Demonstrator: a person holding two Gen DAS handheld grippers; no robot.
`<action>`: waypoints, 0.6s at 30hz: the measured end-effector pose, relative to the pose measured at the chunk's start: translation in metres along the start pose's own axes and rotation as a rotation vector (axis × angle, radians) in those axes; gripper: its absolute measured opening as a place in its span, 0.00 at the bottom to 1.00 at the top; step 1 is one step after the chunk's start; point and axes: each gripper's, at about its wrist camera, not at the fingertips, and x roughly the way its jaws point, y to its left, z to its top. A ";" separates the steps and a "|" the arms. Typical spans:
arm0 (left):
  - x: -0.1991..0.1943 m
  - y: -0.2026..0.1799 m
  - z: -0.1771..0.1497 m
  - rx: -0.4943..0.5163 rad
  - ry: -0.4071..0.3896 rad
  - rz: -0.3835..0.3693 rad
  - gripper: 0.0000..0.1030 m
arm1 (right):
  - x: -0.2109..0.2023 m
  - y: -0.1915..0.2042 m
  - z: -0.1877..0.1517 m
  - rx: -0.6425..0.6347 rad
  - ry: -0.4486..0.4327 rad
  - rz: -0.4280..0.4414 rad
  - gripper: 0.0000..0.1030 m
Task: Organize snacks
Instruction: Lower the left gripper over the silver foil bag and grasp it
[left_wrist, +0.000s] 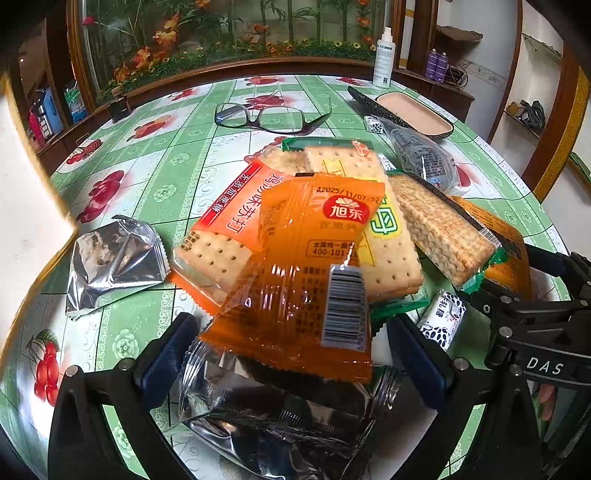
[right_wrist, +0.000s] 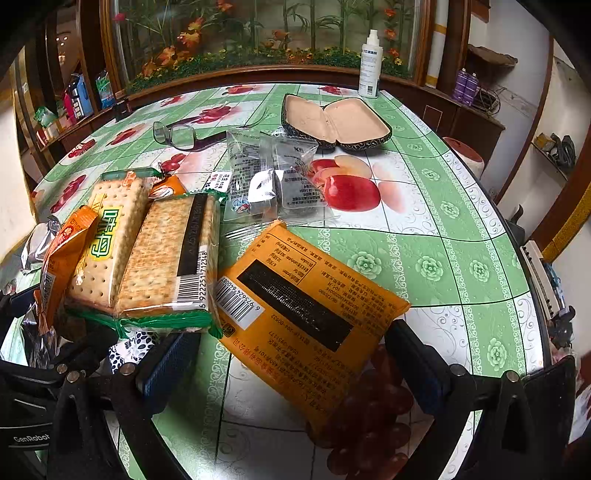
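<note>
Between the open right claw (right_wrist: 291, 363) fingers lies the yellow packet (right_wrist: 310, 314).

The snack heap (left_wrist: 332, 221) is the landmark. Left of it the tablecloth (left_wrist: 155, 173) lies bare, broken only by a crumpled silver wrapper (left_wrist: 114, 258) — a gripper could pass between the two. Behind the heap, spectacles (left_wrist: 269, 118) lie across the way. Right of the heap the cloth (right_wrist: 461, 258) is open out to the table edge. Behind and right, clear packets (right_wrist: 269, 181) and an opened glasses case (right_wrist: 332, 125) crowd the surface — a spray bottle (right_wrist: 370, 66) stands beyond them.
</note>
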 end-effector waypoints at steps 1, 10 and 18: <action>0.000 0.000 0.000 0.002 0.000 0.003 1.00 | 0.000 0.000 0.000 0.000 0.000 -0.001 0.99; 0.000 0.000 0.000 0.006 -0.003 0.008 1.00 | 0.000 0.000 0.000 0.000 -0.001 0.000 0.99; 0.000 0.000 0.000 0.009 -0.005 0.012 1.00 | -0.001 0.000 0.000 0.001 -0.001 0.000 0.99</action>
